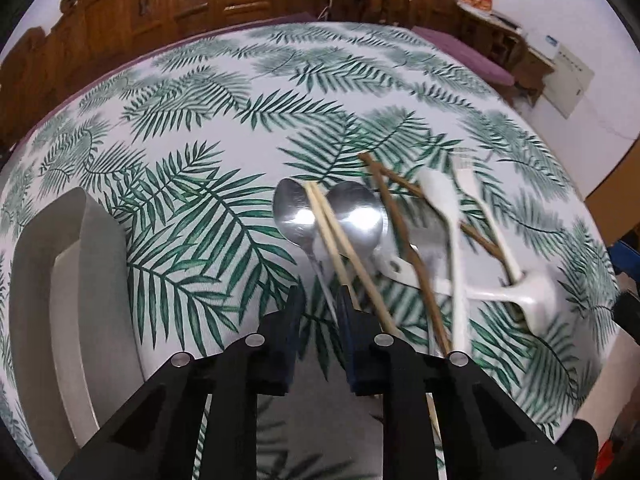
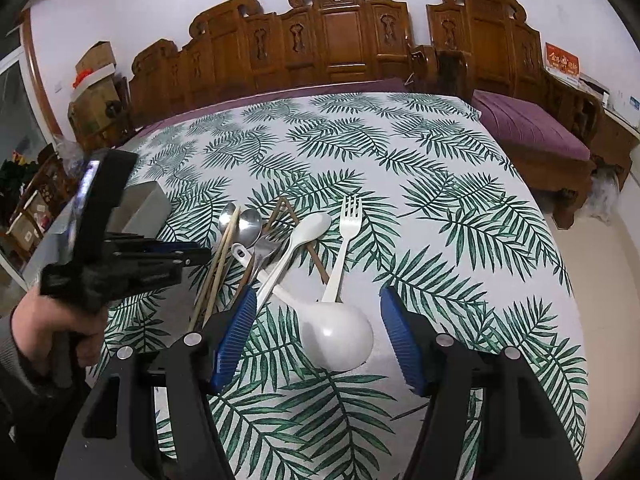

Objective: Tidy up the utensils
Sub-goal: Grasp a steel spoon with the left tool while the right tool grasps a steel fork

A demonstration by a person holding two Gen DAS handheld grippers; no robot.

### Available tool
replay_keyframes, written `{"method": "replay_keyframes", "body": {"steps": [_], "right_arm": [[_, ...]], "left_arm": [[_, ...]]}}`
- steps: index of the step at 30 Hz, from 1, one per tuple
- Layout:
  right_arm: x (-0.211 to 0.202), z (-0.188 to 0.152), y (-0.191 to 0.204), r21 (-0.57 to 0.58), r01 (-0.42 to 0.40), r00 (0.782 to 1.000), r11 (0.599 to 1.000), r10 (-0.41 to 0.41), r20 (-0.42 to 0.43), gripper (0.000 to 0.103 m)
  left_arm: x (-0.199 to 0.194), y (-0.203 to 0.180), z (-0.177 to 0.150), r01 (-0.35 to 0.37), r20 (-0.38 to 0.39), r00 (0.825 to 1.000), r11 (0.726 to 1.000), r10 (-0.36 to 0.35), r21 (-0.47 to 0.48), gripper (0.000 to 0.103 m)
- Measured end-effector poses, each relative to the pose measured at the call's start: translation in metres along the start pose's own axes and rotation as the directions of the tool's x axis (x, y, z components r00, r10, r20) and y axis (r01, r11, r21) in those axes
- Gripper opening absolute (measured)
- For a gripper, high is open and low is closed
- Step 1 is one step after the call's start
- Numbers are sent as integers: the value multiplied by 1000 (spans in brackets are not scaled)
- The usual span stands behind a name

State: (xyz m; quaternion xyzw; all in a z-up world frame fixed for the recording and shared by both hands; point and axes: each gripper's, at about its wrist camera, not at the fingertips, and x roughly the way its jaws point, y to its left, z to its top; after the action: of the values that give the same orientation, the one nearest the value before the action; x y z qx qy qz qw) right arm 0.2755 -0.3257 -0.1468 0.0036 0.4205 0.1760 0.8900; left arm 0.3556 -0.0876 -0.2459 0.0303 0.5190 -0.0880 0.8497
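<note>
The right gripper (image 2: pixel 316 336) hovers with jaws wide, the bowl of a white ladle (image 2: pixel 336 336) between them on the leaf-print desk (image 2: pixel 460 216). The left gripper (image 1: pixel 320 308), jaws narrow, straddles a steel spoon's handle (image 1: pixel 320 276). Beyond lie pale chopsticks (image 1: pixel 340 240), another steel spoon (image 1: pixel 356 216), brown chopsticks (image 1: pixel 400 236), a white spoon (image 2: pixel 304 232) and fork (image 2: pixel 344 240). A grey tray (image 1: pixel 68 280) sits left

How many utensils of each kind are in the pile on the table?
Metal spoons: 2
White plastic spoons: 1
White ladles: 1
White plastic forks: 1
Metal forks: 1
Light bamboo chopsticks: 2
Dark wooden chopsticks: 2
Total: 10
</note>
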Motion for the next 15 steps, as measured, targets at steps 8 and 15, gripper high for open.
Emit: {"method": "replay_keyframes", "body": {"steps": [8,15], "right_arm": [[-5,2,-3,5,-3,1000,1000,3,7,67],[-3,0,0,-10,-2,1000,1000,2,-1,67]], "left_arm": [[16,-7,13,-29,-16,999,999,30,32,17],[15,0,15,-18,-28,999,999,19,36,2]]}}
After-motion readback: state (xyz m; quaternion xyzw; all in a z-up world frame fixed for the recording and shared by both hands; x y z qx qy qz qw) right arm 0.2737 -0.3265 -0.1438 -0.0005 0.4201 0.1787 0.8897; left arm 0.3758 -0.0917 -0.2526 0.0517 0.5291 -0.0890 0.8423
